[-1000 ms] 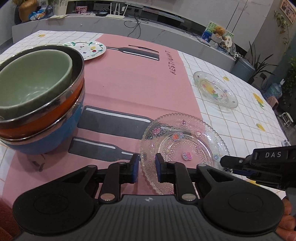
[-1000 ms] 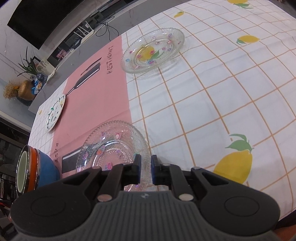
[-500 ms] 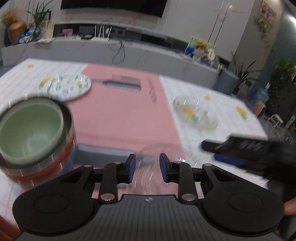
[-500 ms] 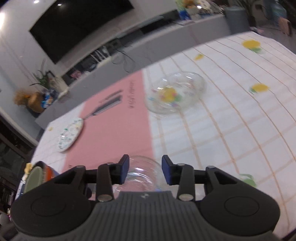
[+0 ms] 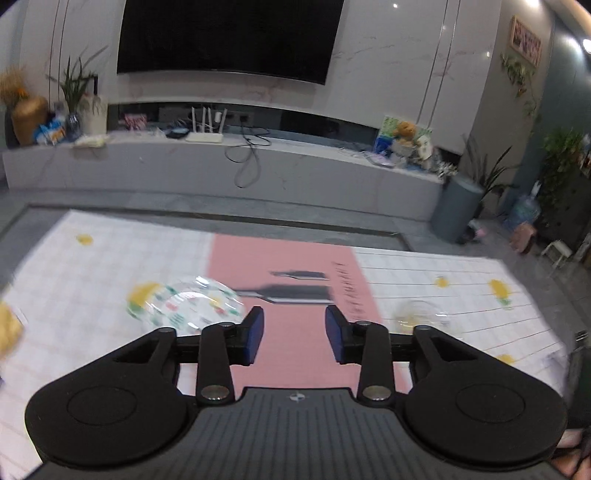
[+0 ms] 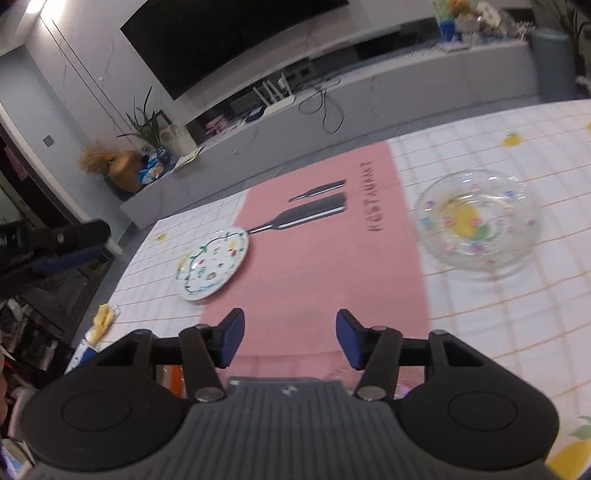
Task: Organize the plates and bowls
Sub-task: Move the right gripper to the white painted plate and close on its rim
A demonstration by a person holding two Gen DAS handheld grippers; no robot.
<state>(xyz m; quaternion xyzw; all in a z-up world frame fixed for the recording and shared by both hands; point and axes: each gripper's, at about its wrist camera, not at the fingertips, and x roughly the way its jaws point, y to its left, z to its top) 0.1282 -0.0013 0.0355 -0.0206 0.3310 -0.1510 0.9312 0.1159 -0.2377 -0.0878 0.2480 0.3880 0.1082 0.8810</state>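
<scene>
Beyond the tablecloth (image 5: pixel 110 258) with its pink runner (image 6: pixel 317 258): a TV (image 5: pixel 225 35) above a ledge (image 5: pixel 221 162), router (image 5: pixel 205 136), plant (image 6: pixel 147 125), grey bin (image 5: pixel 456 206).

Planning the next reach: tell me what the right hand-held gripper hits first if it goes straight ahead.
The right hand-held gripper, open and empty, points at the bare pink mat, between the white plate and the glass plate. It would likely meet the mat first; depth is uncertain.

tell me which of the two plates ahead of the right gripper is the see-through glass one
The glass plate on the checked cloth, on the right of the view. You can see the lemon print through it. The other, the white plate at the pink runner's left edge, is opaque with painted decoration.
</scene>
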